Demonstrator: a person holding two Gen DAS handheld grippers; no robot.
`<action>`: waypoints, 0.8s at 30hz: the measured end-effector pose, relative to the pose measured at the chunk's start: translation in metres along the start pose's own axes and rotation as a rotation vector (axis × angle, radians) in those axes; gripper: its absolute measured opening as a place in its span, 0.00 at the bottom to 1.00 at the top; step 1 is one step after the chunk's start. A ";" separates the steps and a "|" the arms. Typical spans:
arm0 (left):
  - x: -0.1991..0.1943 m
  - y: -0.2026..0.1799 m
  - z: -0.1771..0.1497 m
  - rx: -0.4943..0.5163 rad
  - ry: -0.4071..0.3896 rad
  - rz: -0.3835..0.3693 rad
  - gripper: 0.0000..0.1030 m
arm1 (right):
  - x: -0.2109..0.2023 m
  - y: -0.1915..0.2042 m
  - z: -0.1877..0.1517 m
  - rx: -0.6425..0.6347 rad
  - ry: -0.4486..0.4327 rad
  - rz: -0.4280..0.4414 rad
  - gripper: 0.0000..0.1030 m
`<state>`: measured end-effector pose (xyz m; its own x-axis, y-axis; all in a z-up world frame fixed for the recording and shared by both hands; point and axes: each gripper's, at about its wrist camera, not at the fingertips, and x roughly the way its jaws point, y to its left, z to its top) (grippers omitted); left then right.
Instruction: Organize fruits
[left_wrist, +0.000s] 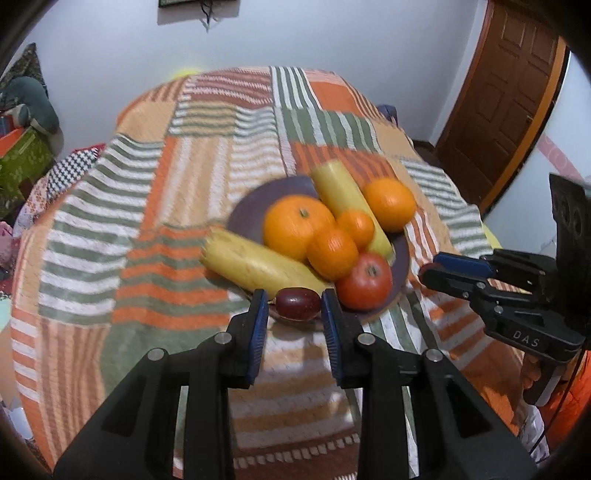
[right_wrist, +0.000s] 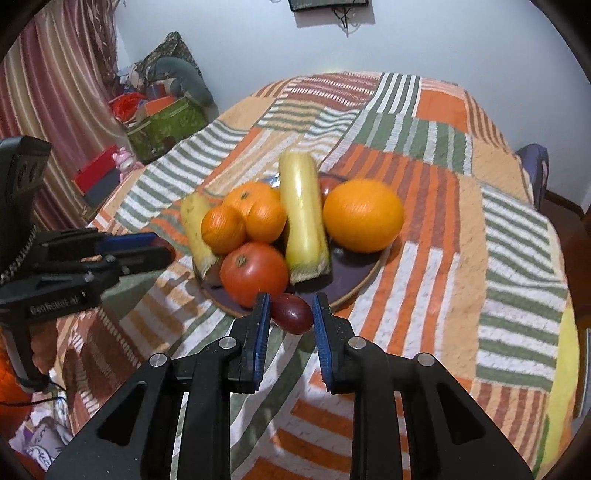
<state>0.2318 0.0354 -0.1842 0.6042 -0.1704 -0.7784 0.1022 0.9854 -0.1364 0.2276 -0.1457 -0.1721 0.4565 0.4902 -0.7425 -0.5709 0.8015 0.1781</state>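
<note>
A dark purple plate (left_wrist: 247, 203) (right_wrist: 354, 273) on a striped cloth holds several oranges (left_wrist: 297, 227) (right_wrist: 364, 216), two yellow squashes (left_wrist: 255, 264) (right_wrist: 301, 214) and a red tomato (left_wrist: 365, 280) (right_wrist: 255, 275). A dark red plum (left_wrist: 298, 303) (right_wrist: 291, 313) lies at the plate's near edge. My left gripper (left_wrist: 294, 317) is open, its fingertips on either side of the plum. My right gripper (right_wrist: 290, 319) is open too, its fingertips beside the plum. Each gripper also shows from the side in the other view (left_wrist: 454, 271) (right_wrist: 147, 245).
The table is covered by an orange, green and white striped cloth (left_wrist: 177, 206) (right_wrist: 461, 229). A brown door (left_wrist: 506, 99) stands at the right. Boxes and cushions (right_wrist: 162, 110) are piled by the curtain at the left.
</note>
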 end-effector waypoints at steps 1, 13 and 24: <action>-0.001 0.001 0.003 -0.002 -0.008 0.003 0.29 | 0.000 -0.001 0.002 -0.001 -0.006 -0.004 0.21; 0.023 0.018 0.026 -0.028 -0.006 0.014 0.29 | 0.023 -0.019 0.020 0.005 -0.012 -0.066 0.21; 0.039 0.016 0.028 -0.008 0.015 0.017 0.29 | 0.035 -0.029 0.014 0.025 0.018 -0.066 0.21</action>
<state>0.2795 0.0443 -0.1997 0.5940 -0.1537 -0.7896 0.0854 0.9881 -0.1281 0.2693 -0.1468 -0.1945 0.4798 0.4301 -0.7647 -0.5229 0.8401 0.1444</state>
